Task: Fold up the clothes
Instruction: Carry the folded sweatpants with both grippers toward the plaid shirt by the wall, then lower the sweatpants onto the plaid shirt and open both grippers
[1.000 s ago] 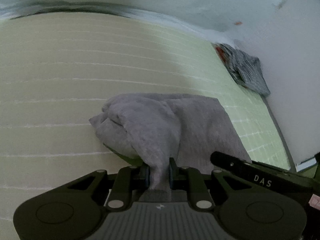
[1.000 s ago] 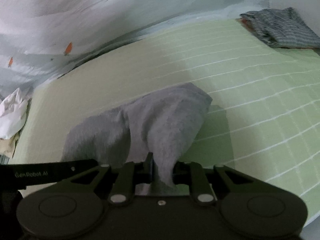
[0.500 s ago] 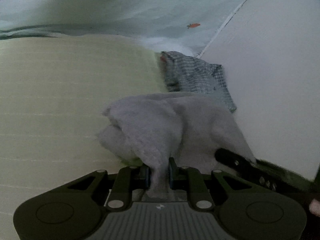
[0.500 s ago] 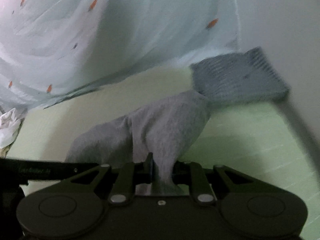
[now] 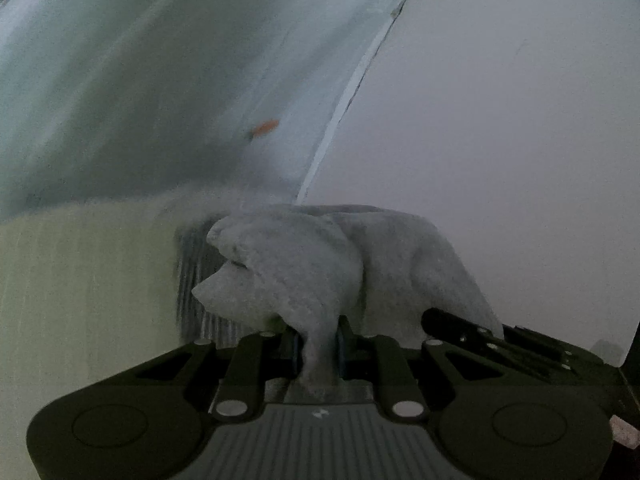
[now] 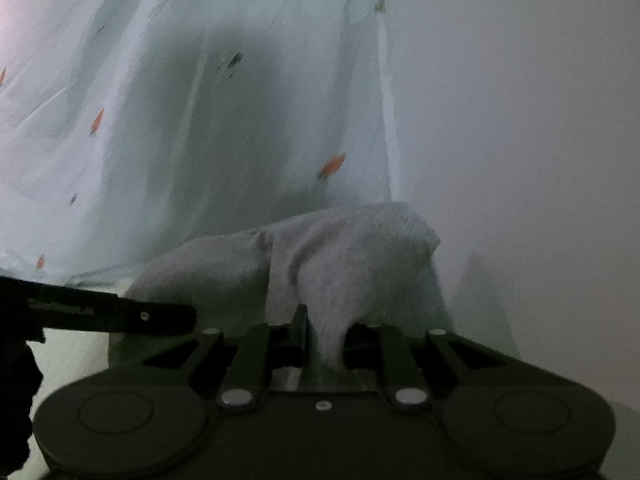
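Between the two pads of the left claw (image 5: 319, 344), a bunched edge of the grey garment (image 5: 320, 264) is being pinched tight, the jaws standing only a fold's thickness apart. That claw is pointing forward and somewhat downward, towards the corner where the pale curtain (image 5: 140, 92) is meeting the white wall (image 5: 500, 120). The rest of the garment is bulging up in front of the fingers, folded over itself and carried above the bed.

Over on the other side, the right claw (image 6: 325, 338) is likewise clamping a gathered edge of the same grey garment (image 6: 352, 248), and it too is aiming forward and slightly down at the curtain (image 6: 200, 120) and wall (image 6: 520, 140). Both claws are working side by side: a black bar of the right tool (image 5: 496, 338) is poking in at the lower right of the left wrist view, and a black part of the left tool (image 6: 100, 314) is crossing the lower left of the right wrist view.

Only a strip of the light green bed sheet (image 5: 80, 280) is showing, at the left of the left wrist view. A striped grey cloth (image 5: 196, 276) is lying on it, mostly hidden behind the held garment and smeared by blur, so its shape is hard to make out. Small orange marks (image 6: 332, 166) are dotting the curtain. Both pictures are dim and soft, and the person's hands are lying outside both views.
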A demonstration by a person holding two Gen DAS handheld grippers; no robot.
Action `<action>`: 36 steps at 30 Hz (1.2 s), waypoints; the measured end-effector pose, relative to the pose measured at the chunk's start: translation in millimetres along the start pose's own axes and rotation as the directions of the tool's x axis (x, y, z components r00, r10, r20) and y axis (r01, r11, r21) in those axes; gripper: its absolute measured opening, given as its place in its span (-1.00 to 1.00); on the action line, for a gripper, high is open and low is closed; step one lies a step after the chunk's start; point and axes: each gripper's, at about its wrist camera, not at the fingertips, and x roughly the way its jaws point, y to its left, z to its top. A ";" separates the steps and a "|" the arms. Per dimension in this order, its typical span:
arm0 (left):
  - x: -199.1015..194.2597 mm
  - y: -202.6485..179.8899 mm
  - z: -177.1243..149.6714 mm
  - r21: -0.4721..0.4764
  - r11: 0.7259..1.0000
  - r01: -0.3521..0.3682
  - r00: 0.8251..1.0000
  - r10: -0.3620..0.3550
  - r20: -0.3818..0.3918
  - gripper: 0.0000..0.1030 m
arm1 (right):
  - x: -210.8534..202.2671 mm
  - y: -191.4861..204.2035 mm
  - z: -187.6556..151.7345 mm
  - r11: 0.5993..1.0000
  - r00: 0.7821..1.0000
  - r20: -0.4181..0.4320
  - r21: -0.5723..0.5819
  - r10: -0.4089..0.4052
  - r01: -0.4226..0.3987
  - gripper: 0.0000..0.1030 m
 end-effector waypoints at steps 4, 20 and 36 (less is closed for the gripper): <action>56.0 13.5 28.2 0.037 0.996 -0.084 0.996 0.083 0.023 -0.49 | 64.5 -33.1 23.4 1.000 1.000 0.020 -0.004 -0.014 0.014 -0.51; 132.6 92.1 -54.0 -0.014 0.979 -0.205 0.957 0.198 -0.214 0.57 | 174.5 -37.7 -65.9 0.991 0.979 -0.153 0.004 -0.133 0.135 0.52; -56.6 17.6 -55.3 0.059 0.963 -0.263 0.947 0.246 0.204 1.00 | 1.9 28.1 -68.0 0.978 0.978 -0.020 -0.022 -0.208 0.207 1.00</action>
